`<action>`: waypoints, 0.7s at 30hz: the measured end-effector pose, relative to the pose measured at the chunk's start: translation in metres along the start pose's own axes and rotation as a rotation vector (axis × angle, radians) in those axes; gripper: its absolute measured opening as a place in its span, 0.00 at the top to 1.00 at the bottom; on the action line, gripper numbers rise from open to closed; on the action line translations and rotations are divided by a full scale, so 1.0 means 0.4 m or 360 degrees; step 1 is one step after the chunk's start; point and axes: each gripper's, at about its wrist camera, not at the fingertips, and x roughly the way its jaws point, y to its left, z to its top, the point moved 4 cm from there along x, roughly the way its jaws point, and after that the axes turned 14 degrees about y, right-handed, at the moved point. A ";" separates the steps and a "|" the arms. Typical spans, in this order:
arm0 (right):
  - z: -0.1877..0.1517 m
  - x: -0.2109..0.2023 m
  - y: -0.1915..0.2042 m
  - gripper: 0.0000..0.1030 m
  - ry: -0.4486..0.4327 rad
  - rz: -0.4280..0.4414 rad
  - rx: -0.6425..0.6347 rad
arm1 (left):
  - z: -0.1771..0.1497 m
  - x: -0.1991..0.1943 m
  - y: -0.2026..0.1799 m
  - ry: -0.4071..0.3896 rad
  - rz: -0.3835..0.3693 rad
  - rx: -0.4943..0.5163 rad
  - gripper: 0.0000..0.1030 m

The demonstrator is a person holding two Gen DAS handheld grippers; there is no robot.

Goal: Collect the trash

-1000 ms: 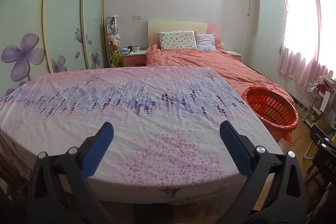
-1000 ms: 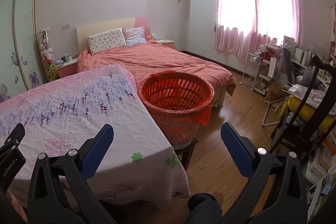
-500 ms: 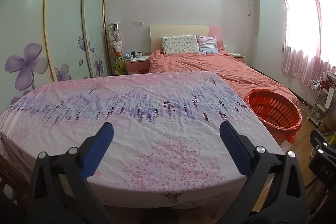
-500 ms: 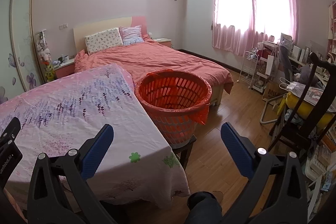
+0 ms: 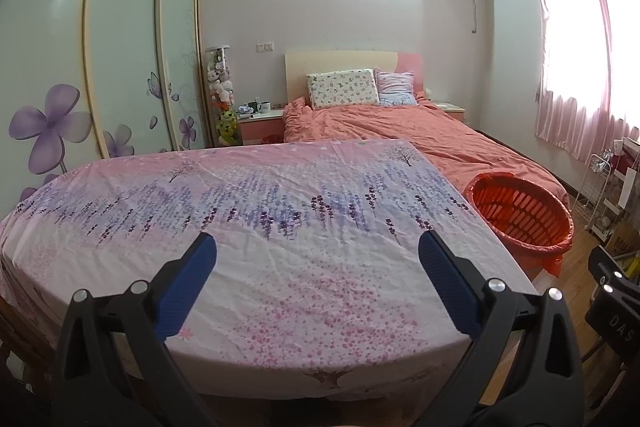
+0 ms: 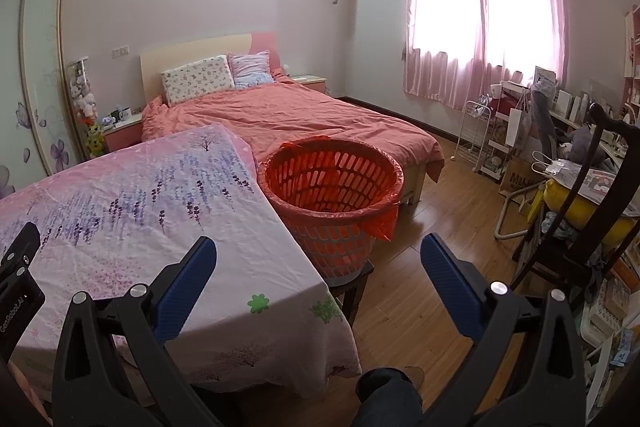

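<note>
An orange slatted basket (image 6: 332,183) lined with an orange bag stands on a low stool beside the table's right edge; it also shows in the left wrist view (image 5: 520,213). The table (image 5: 280,219) is covered with a pink and purple floral cloth, and no trash shows on it. My left gripper (image 5: 318,263) is open and empty above the table's near edge. My right gripper (image 6: 318,263) is open and empty, held over the table's right corner and the floor in front of the basket.
A bed with a salmon cover (image 6: 304,115) stands behind the table and basket. Sliding wardrobe doors (image 5: 120,59) line the left wall. A dark wooden chair (image 6: 592,227), a cluttered desk and a white rack (image 6: 476,135) fill the right side. Wooden floor (image 6: 404,303) lies between.
Both grippers have tilted upward and drawn back a little, so the table and basket sit lower in the views. Both stay open and empty.
</note>
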 end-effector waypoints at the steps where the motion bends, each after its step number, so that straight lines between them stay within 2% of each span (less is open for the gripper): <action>1: 0.001 0.000 0.000 0.02 0.0000 -0.0001 0.0000 | 0.000 0.000 0.000 0.0000 -0.0001 0.0001 0.04; 21: 0.003 0.003 -0.003 0.02 0.0003 -0.0002 0.0000 | -0.003 0.012 -0.003 0.0020 -0.0011 -0.0002 0.04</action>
